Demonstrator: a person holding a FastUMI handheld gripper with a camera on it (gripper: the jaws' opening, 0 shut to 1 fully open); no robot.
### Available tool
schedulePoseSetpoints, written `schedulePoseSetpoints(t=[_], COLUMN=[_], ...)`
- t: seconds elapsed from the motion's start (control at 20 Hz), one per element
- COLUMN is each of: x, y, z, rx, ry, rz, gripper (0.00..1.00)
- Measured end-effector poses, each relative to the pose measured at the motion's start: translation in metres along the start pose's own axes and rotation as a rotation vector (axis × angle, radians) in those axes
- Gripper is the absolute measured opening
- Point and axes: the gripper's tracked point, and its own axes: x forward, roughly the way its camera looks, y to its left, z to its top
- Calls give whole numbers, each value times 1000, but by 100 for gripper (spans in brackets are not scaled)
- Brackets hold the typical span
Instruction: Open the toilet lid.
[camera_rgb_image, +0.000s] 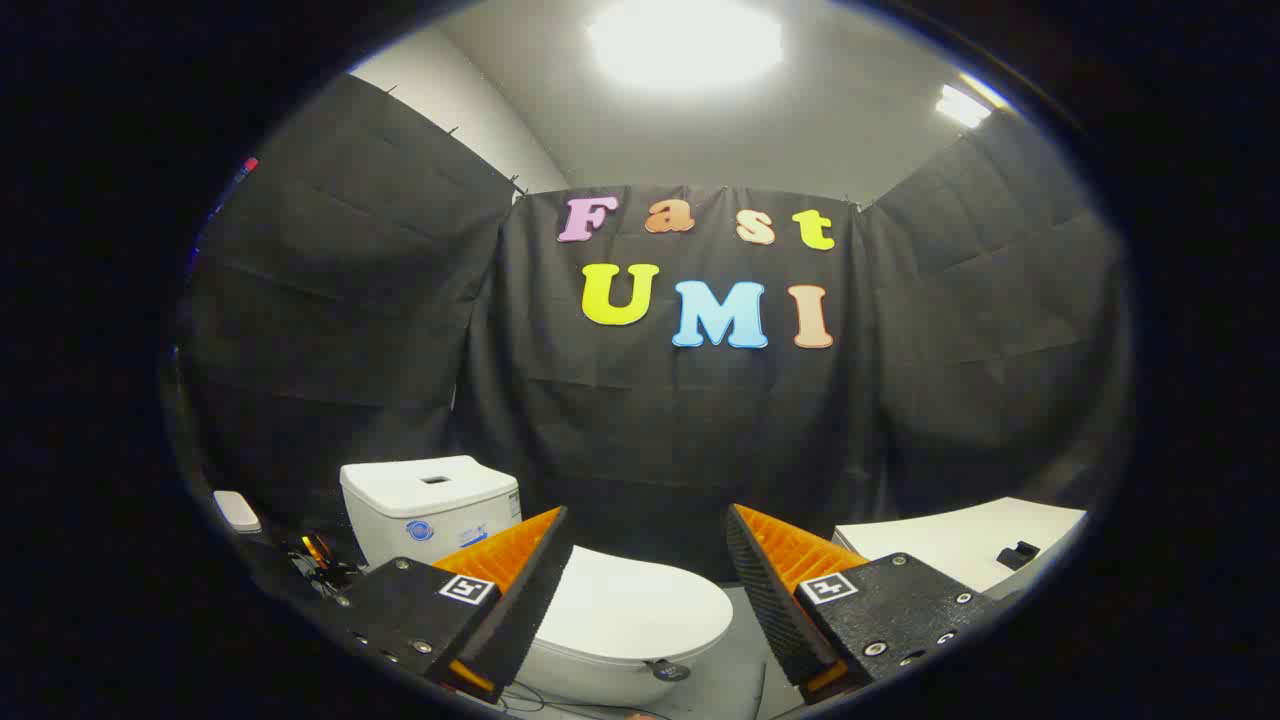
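Beyond the fingers, low against the black cloth wall, stands a white toilet (600, 640) with its lid (630, 605) down and its cistern (430, 505) behind. Nearer, the gripper (648, 590) hangs spread wide, its orange-and-black fingers (510, 580) touching nothing.

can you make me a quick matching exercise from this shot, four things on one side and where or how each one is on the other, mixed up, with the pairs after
Things
1. toilet lid
2. toilet tank
3. gripper
4. white table

Descriptions
A. open, holding nothing
B. down, closed over the bowl
C. beyond the right finger, a small black object on it
D. behind the left finger, against the black cloth

Pairs: 1-B, 2-D, 3-A, 4-C
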Motion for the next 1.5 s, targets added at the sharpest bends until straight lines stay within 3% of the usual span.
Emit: schedulePoseSetpoints(t=[1.0, 1.25, 1.5], x=[0, 7, 30], y=[-6, -20, -47], z=[2, -7, -45], rx=[24, 182, 345], ry=[-19, -41, 23], rz=[-8, -29, -101], gripper=[95, 95, 95])
